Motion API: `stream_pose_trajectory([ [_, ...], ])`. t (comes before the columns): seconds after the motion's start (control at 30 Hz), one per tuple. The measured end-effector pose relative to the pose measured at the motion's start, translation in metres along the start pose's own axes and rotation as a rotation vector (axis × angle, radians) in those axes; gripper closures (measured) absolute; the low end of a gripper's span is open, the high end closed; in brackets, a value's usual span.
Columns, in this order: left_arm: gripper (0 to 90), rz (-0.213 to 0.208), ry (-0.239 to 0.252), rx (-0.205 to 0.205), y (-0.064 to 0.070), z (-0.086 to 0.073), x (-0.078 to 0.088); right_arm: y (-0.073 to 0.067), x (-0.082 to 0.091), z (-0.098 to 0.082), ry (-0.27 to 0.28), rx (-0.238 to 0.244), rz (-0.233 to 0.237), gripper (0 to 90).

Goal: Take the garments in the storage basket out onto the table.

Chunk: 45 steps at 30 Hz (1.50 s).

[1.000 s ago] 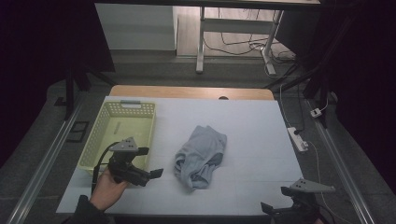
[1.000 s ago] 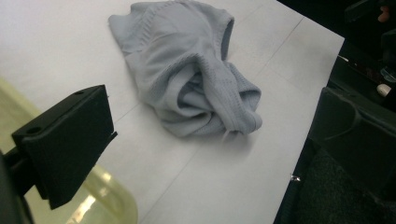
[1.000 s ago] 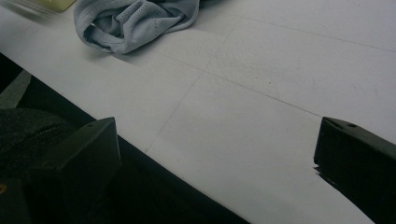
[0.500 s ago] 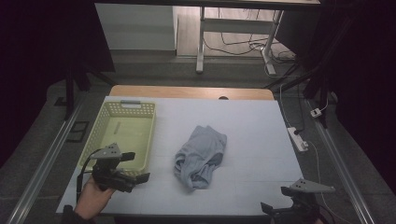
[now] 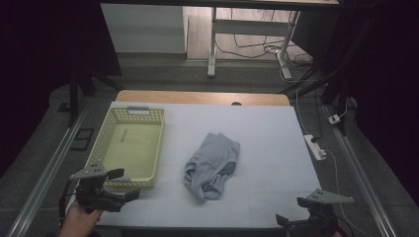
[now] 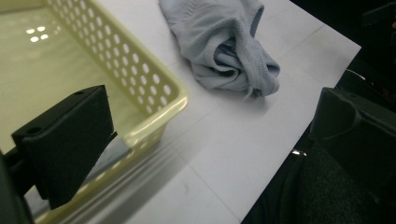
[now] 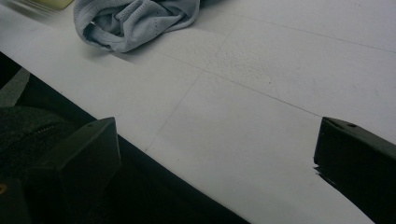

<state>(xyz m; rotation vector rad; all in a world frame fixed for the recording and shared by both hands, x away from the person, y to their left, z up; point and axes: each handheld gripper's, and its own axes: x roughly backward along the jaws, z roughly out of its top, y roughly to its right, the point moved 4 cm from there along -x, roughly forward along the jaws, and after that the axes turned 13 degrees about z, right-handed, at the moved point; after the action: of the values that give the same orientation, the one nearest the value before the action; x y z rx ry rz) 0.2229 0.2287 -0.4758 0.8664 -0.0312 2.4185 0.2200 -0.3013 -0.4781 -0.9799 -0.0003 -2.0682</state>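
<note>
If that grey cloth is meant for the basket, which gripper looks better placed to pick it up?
Probably the left gripper: it sits open at the basket near corner, with the cloth just beyond. The right gripper, also open, sits at the table's near edge, farther from the basket.

Dim overall, surroundings going near black. Glaring off the basket (image 6: 56, 60) floor. Blurring on near jaws and the basket's near rim.
</note>
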Motion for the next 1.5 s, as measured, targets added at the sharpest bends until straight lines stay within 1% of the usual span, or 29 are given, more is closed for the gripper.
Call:
stream_pose_trajectory([
  [0.4, 0.0, 0.045, 0.004, 0.065, -0.016, -0.024, 0.022, 0.0, -0.001, 0.0, -0.007, 0.001, -0.004, 0.4],
  [0.97, 0.0, 0.108, -0.004, 0.121, -0.031, -0.05, 0.044, 0.0, -0.001, 0.0, -0.009, -0.001, -0.006, 0.4],
  [1.13, 0.0, 0.129, -0.026, 0.119, -0.034, -0.056, 0.046, 0.0, -0.001, 0.0, -0.01, 0.0, -0.006, 0.4],
  [1.27, 0.0, 0.129, -0.032, 0.123, -0.034, -0.059, 0.047, 0.0, -0.001, 0.0, -0.009, 0.0, -0.006, 0.4],
  [1.4, 0.0, 0.134, -0.051, 0.115, -0.034, -0.061, 0.048, 0.0, -0.001, 0.0, -0.011, 0.002, -0.009, 0.4],
  [1.5, 0.0, 0.137, -0.074, 0.113, -0.034, -0.063, 0.048, 0.0, -0.001, 0.0, -0.011, 0.004, -0.009, 0.4],
])
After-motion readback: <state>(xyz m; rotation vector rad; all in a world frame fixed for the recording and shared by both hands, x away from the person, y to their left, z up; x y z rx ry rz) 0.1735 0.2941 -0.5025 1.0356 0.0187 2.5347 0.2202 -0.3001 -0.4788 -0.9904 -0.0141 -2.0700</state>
